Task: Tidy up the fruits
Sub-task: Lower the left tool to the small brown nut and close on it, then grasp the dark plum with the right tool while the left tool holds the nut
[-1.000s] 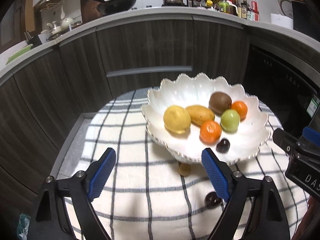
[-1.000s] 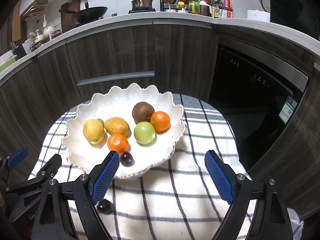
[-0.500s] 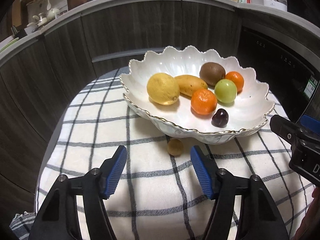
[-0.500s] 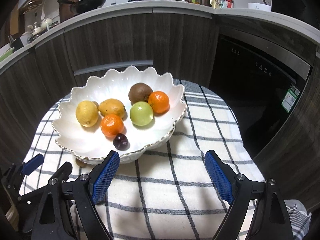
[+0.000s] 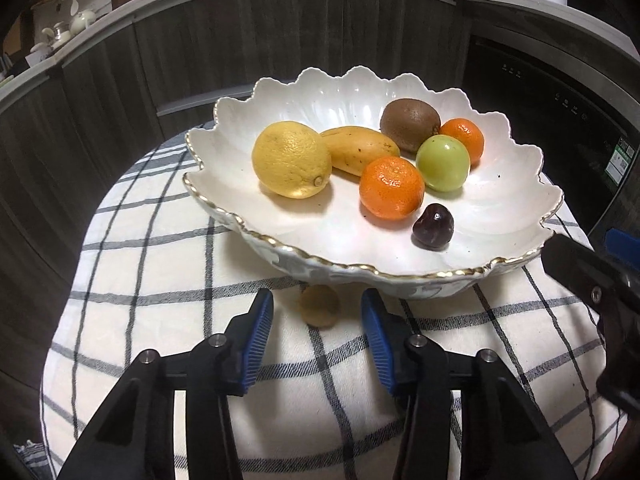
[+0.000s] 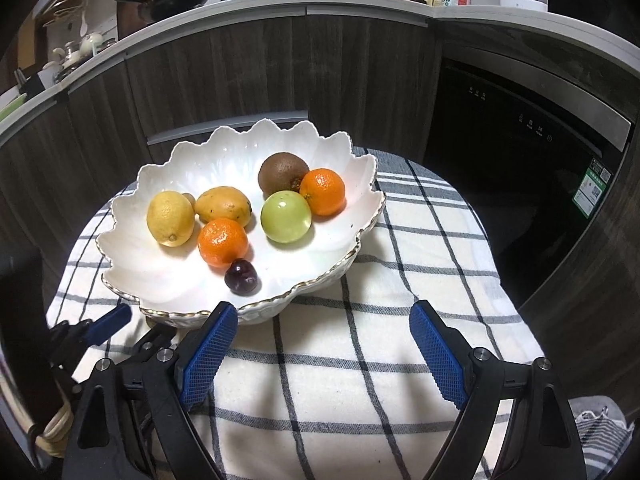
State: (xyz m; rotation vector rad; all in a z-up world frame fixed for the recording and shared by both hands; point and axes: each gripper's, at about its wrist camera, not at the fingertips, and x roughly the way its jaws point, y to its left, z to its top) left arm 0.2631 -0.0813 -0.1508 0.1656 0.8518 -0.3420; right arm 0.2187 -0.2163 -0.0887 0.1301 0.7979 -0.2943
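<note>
A white scalloped bowl [image 5: 520, 160] [image 6: 132, 276] on a checked cloth holds a lemon [image 5: 291, 159], a mango [image 5: 358, 150], a kiwi [image 5: 409, 123], two tangerines [image 5: 391, 188], a green fruit [image 5: 442, 163] and a dark cherry [image 5: 433, 225]. A small tan fruit [image 5: 319, 305] lies on the cloth under the bowl's near rim. My left gripper [image 5: 317, 316] is open, its blue pads on either side of the tan fruit and just short of it. My right gripper [image 6: 320, 354] is open and empty over the cloth in front of the bowl.
The small round table under the checked cloth [image 6: 400, 280] drops off on all sides. Dark wood cabinets [image 6: 240, 80] and a black appliance [image 6: 520, 152] stand behind. My right gripper's body [image 5: 592, 280] shows at the right edge of the left wrist view.
My left gripper has moved forward and down to the tan fruit and its jaws have narrowed around it. My right gripper has drawn a little closer to the bowl, still wide open.
</note>
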